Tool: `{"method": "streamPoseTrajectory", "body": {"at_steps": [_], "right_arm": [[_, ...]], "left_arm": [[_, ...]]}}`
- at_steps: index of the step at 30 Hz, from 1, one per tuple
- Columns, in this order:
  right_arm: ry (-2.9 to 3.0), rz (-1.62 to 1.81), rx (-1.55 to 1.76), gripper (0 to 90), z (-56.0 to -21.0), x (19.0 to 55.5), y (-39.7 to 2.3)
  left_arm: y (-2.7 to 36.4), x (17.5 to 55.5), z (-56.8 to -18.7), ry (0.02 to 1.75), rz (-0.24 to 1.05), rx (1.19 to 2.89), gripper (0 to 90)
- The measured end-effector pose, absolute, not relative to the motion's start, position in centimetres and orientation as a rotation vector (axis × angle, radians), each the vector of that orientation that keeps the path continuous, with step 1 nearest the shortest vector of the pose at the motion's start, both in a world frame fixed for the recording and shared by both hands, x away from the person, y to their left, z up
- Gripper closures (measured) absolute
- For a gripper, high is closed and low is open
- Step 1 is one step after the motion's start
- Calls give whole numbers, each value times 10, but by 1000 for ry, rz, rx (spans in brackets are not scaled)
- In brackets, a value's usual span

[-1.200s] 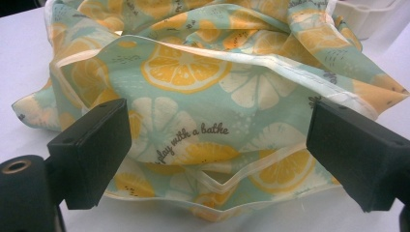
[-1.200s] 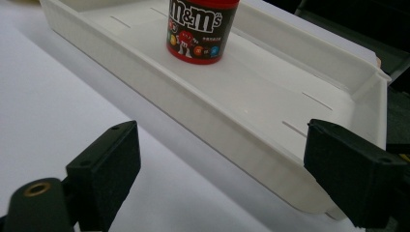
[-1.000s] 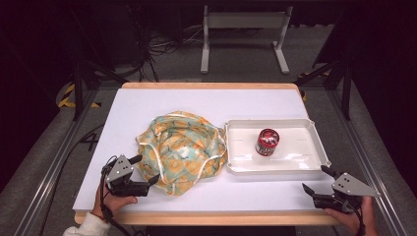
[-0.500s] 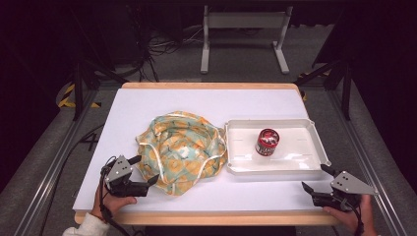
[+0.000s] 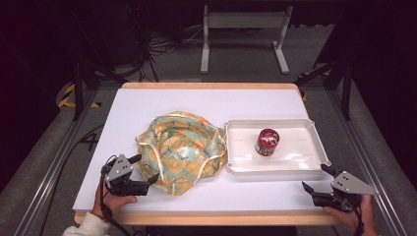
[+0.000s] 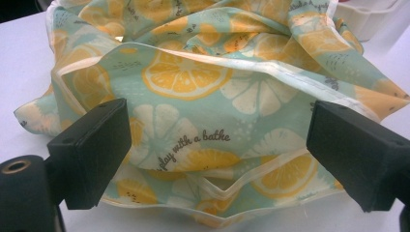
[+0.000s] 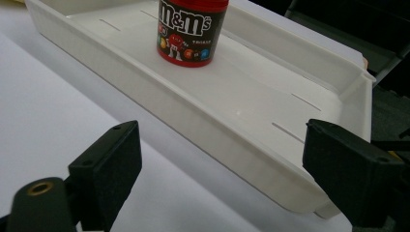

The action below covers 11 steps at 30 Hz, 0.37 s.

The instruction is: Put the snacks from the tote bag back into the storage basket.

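A crumpled cloth bag (image 5: 179,150) printed with orange slices lies mid-table, its near hem right in front of my left gripper (image 5: 146,169). In the left gripper view the bag (image 6: 203,96) spreads between the open jaws of that gripper (image 6: 217,154), which hold nothing. A red and brown M&M's tub (image 5: 267,142) stands upright in the white tray (image 5: 295,167). My right gripper (image 5: 317,179) rests open near the table's front right corner, short of the tray's near wall (image 7: 193,125), with the tub (image 7: 191,29) beyond it.
The white tabletop (image 5: 206,101) has bare room behind the bag and tray and along the front edge (image 5: 221,216). A metal stand (image 5: 243,34) and cables sit on the dark floor beyond the table.
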State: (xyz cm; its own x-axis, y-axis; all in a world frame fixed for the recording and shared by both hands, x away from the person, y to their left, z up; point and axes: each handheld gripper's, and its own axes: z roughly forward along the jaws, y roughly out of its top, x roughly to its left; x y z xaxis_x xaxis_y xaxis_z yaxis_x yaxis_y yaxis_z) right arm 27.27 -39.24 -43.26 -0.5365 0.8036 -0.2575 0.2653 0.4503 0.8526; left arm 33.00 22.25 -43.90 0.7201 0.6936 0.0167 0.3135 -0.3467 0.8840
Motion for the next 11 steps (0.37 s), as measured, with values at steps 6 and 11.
{"method": "streamPoseTrajectory", "body": {"at_steps": [6,11], "right_arm": [[2029,1044,892,134,-432,269,-394],[2026,1063,868,129,-428,271,-392]], "left_arm": [[221,329,-438,760,497,1953,94],[225,328,-438,784,499,1941,94]]}}
